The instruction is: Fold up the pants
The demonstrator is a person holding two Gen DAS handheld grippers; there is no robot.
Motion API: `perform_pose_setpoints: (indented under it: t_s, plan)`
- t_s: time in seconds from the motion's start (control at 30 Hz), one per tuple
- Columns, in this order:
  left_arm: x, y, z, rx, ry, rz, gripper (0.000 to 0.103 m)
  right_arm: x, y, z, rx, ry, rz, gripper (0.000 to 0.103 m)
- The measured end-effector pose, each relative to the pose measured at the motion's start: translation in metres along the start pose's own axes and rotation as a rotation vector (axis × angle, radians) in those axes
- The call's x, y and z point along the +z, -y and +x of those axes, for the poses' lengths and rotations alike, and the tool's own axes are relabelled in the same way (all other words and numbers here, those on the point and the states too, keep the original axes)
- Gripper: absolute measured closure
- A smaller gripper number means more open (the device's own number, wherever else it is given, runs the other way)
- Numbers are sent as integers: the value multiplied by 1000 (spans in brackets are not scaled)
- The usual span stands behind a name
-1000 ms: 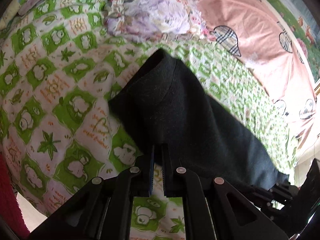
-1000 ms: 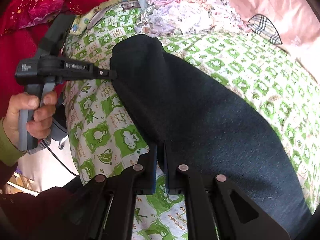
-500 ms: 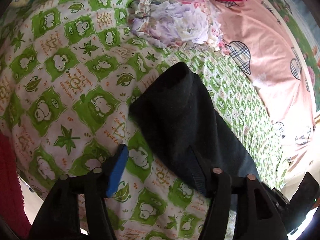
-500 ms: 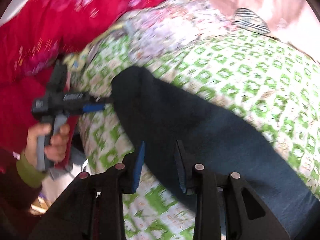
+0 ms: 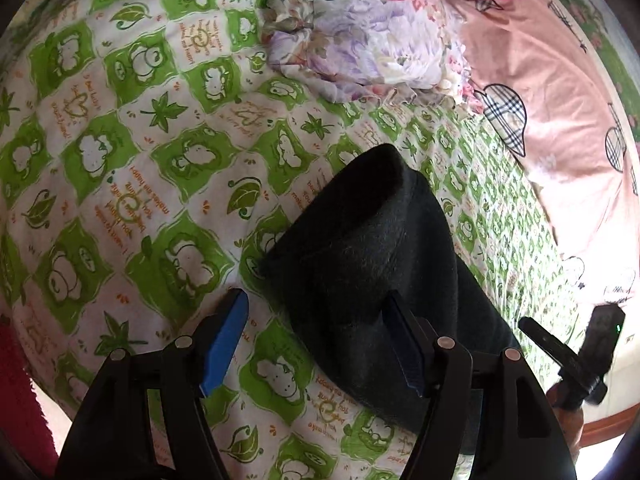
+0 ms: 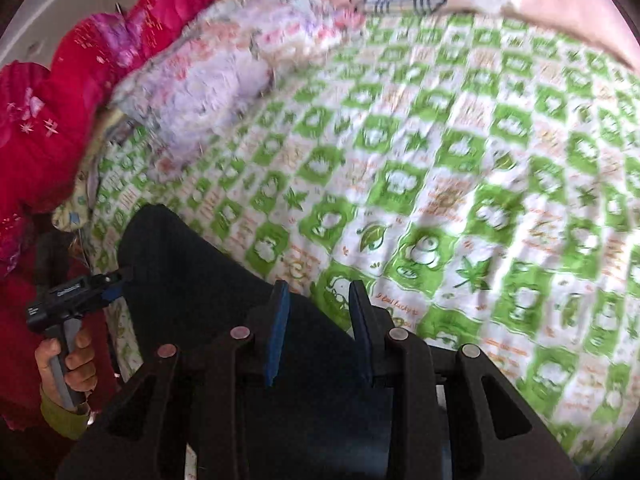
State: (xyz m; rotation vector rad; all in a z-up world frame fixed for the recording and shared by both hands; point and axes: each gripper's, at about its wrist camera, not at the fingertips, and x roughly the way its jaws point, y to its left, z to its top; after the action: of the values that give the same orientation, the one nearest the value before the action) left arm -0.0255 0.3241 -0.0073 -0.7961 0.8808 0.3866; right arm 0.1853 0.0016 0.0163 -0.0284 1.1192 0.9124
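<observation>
Bedding fills both views: a quilt (image 5: 132, 184) printed with green-and-white squares of small cartoon figures, leaves and orange writing covers the bed, with a pink sheet (image 5: 560, 92) bearing plaid heart shapes along its far side. A crumpled floral cloth (image 5: 368, 52) in lilac and white lies at the head of the quilt, and a bright red blanket (image 6: 60, 120) is bunched beside it at the bed's edge. The pants (image 5: 372, 264) lie on the quilt near its edge, dark charcoal, almost black, with a soft matte, slightly fuzzy surface; they are laid in a long flat strip, and the end seen from the left wrist rises in a rounded hump with a curved fold line across it. The left tool (image 5: 316, 340) is spread wide, one blue-padded finger over bare quilt and the other over the dark fabric, gripping nothing. The right tool (image 6: 318, 324) is also parted, its fingers above the pants' edge where cloth meets quilt, pinching nothing; that view is blurred. The left hand (image 6: 66, 364), in a green cuff, holds its handle.
</observation>
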Motion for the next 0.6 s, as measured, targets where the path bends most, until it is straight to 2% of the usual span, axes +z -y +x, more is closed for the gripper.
perform_pose_setpoints:
  t_s: [0.1,0.3,0.37,0.4,0.47,0.53,0.6]
  plan:
    - [-3,0,2,-6,8,12,33,-5,-8,17,11,-82,-70,71]
    - [-5,8,11,-9,13,49,32,-11,-17,30,-19,-162,-201,68]
    - [-3,12,15,-3,12,60,32,-3,-13,35,11,-191,-182,67]
    - [-1,15,17,2,9,68,32,4,-4,36,71,-201,-125,67]
    - [1,15,18,0,5,73,32,12,9,34,128,-198,-55,67]
    - [1,13,17,-14,3,76,32,14,18,31,110,-183,-47,67]
    - [0,11,17,-25,4,86,32,8,21,35,93,-207,-61,67]
